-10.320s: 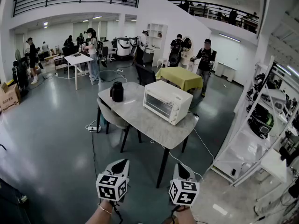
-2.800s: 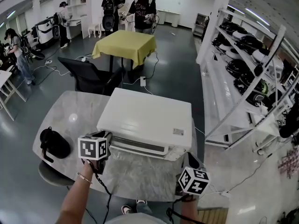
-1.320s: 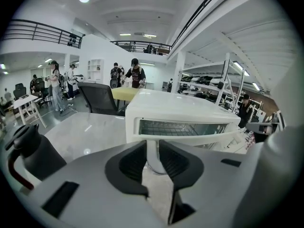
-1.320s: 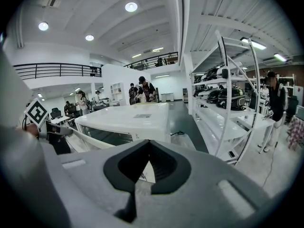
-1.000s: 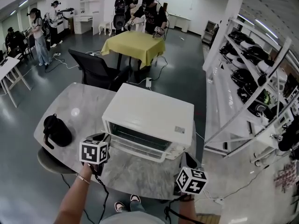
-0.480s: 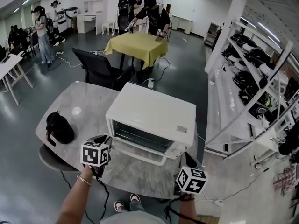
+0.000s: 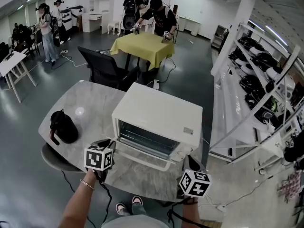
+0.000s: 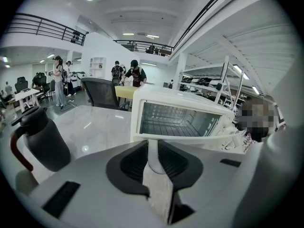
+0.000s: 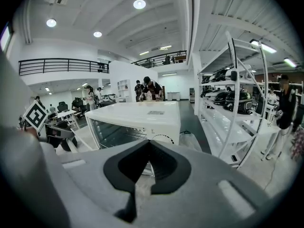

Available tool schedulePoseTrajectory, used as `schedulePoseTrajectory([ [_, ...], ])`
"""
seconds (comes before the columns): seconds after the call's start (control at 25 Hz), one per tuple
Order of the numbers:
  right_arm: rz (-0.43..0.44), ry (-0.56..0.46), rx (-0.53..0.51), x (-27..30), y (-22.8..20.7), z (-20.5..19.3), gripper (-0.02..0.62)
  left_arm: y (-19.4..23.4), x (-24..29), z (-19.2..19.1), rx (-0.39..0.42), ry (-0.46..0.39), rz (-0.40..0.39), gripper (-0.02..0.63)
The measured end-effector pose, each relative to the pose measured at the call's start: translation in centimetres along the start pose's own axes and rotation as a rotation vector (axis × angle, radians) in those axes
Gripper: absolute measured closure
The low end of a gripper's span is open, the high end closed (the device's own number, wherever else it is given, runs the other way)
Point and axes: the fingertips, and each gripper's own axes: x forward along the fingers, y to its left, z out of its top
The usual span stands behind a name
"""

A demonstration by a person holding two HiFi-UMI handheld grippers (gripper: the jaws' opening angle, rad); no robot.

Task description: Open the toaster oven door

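Observation:
The white toaster oven stands on the marble table. Its glass door hangs open, tipped down towards me, and the wire rack shows inside. My left gripper is at the left end of the door's white handle. The bar runs between the dark pads, and the jaws have just been closing on it. My right gripper hovers by the oven's right front corner, apart from it, shut and with nothing in it.
A black kettle sits on the table's left part. Behind the table are a black chair and a yellow-covered table with people around it. White shelving with helmets runs along the right.
The oven door has swung further down and open, with my left gripper coming down and towards me on its handle. The right gripper has stayed in place.

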Motion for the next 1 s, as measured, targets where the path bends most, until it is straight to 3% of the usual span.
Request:
schedulePoseTrajectory([
  [1.0,0.033,0.040,-0.039,0.0,3.5,-1.5,0.591,0.5,-1.2,-4.4,-0.014,0.048,-0.035,0.535],
])
